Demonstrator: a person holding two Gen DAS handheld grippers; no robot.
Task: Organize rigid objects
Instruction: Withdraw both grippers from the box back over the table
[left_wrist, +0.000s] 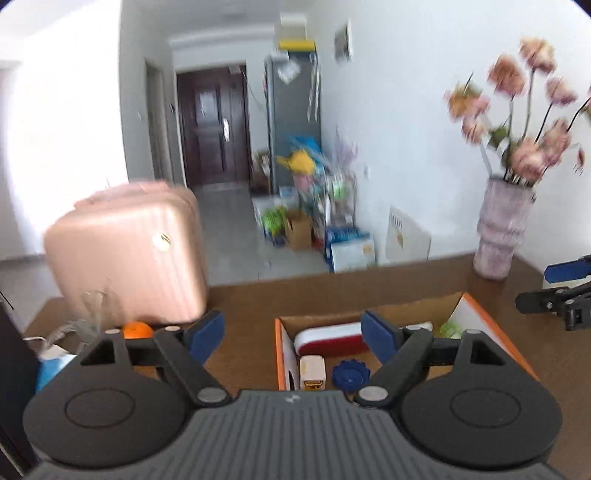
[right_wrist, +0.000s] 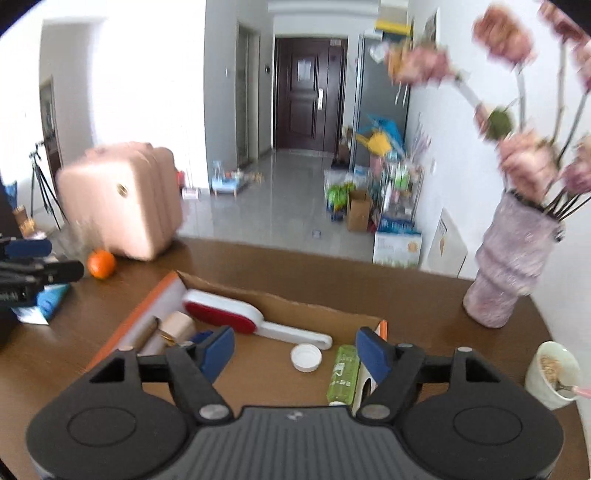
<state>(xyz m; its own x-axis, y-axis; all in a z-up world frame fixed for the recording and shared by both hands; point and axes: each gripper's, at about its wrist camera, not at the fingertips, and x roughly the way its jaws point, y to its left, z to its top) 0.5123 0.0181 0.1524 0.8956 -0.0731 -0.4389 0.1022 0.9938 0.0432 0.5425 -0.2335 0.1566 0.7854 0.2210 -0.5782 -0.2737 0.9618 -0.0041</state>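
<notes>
Table (right_wrist: 288, 266) was brown wood; its far edge ran across both views, with open tiled floor beyond it. A pink suitcase (right_wrist: 118, 203) stood at the far left edge, an orange (right_wrist: 101, 263) just in front of it. A pink vase (right_wrist: 506, 266) of flowers stood at the far right, near the wall. A white cup (right_wrist: 552, 373) with a spoon sat near the right edge. Bare tabletop lay between the box and the vase, and between the box and the orange.

Cardboard box (right_wrist: 284, 301), open-topped with orange outer walls, lay mid-table. Inside it: a red-and-white lint brush (right_wrist: 236, 314) along the far wall, a gold case (right_wrist: 177, 326) at the left, a white cap (right_wrist: 306, 357) near the middle, a green bottle (right_wrist: 343, 373) along the right wall. The left wrist view also showed a blue gear-shaped piece (left_wrist: 350, 374) in the near left corner.

Left gripper (left_wrist: 291, 334): jaws spread wide, nothing between them, held over the box's left wall, the brush beyond its right finger. Right gripper (right_wrist: 295, 352): jaws likewise apart and empty, above the box's near right part; the cap lay between the fingers in view, the bottle just inside the right finger. Both frames were motion-blurred.
</notes>
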